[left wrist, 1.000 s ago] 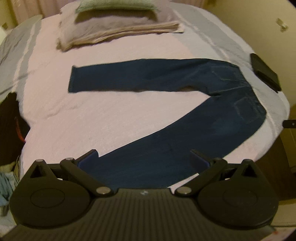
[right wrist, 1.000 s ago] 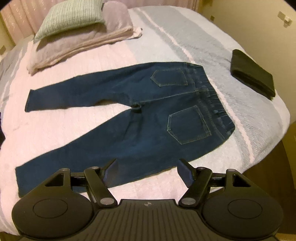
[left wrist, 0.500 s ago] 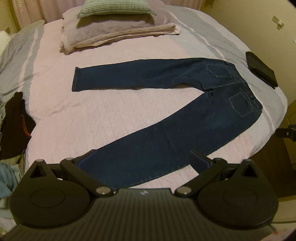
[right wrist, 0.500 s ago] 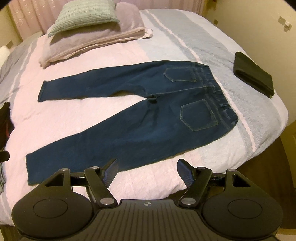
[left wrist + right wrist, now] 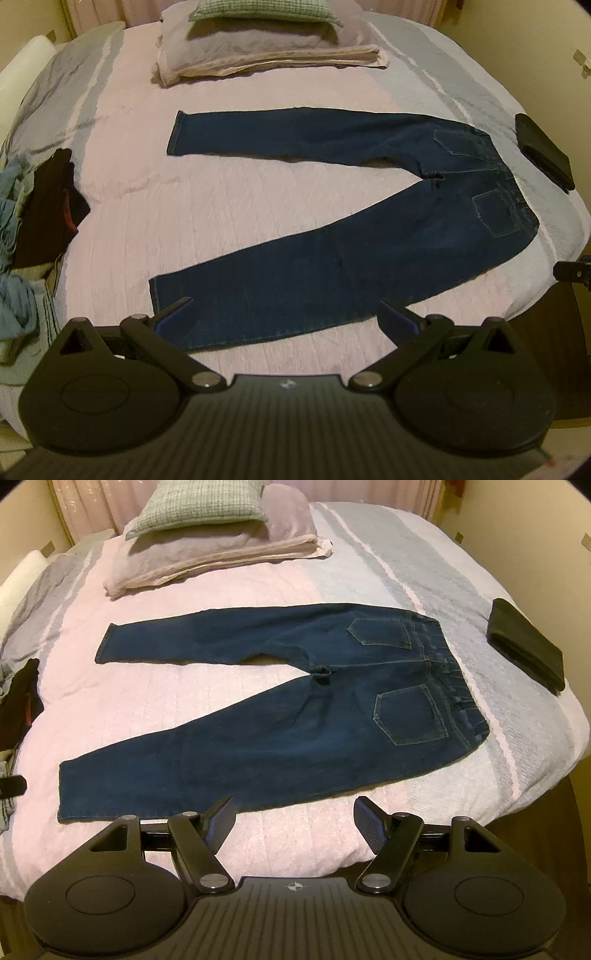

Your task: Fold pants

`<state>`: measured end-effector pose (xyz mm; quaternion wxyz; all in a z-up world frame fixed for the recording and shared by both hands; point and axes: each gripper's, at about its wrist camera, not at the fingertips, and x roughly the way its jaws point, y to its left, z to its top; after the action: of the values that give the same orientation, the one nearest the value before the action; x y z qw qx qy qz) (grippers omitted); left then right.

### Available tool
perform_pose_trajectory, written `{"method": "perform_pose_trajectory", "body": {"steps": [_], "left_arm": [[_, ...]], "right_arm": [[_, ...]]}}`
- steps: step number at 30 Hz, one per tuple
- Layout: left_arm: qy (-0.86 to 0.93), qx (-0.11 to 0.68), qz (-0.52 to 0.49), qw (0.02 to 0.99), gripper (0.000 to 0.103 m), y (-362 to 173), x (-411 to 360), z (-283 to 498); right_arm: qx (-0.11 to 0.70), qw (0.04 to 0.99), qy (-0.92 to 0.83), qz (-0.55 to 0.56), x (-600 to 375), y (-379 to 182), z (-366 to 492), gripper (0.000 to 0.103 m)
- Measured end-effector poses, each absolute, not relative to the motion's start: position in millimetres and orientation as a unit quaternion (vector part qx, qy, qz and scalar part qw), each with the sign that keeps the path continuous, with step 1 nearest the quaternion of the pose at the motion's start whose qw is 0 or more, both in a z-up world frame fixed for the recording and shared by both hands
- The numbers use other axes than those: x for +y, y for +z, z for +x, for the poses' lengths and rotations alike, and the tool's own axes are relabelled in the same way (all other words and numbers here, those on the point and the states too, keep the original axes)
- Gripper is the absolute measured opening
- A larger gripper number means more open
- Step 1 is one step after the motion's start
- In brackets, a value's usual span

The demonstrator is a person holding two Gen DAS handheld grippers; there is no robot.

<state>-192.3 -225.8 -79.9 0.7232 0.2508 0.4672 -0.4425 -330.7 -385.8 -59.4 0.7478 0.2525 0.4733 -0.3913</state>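
while both tongs gape wide and empty, the pants (image 5: pixel 280 716) lie splayed near the bed (image 5: pixel 295 834) front edge, unfolded; next, the left gripper (image 5: pixel 284 314) and right gripper (image 5: pixel 293 812) should probably pinch the near leg.

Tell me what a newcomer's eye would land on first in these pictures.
The dark blue jeans dominate: spread flat, back pockets up, across the pink bedspread, legs splayed in a V toward the left. Next come the stacked pillows at the head of the bed and a folded black garment near the right edge. Both open grippers, left and right, frame the near leg.
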Motion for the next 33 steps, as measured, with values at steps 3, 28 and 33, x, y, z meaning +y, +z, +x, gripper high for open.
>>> {"method": "perform_pose_trajectory", "body": {"steps": [3,28,33], "left_arm": [[-0.436,0.472,0.25,0.724,0.102,-84,-224,-195],[-0.5,0.387,0.332,0.7,0.102,-127,-221,-179],[-0.52,0.366,0.36,0.683,0.101,-144,-219,-168]], "right_arm": [[0.478,0.748,-0.384,0.255,-386,-63,-331,0.068],[0.505,0.763,-0.38,0.134,-368,-99,-354,0.068],[0.515,0.752,-0.397,0.104,-363,-110,-374,0.068]]}}
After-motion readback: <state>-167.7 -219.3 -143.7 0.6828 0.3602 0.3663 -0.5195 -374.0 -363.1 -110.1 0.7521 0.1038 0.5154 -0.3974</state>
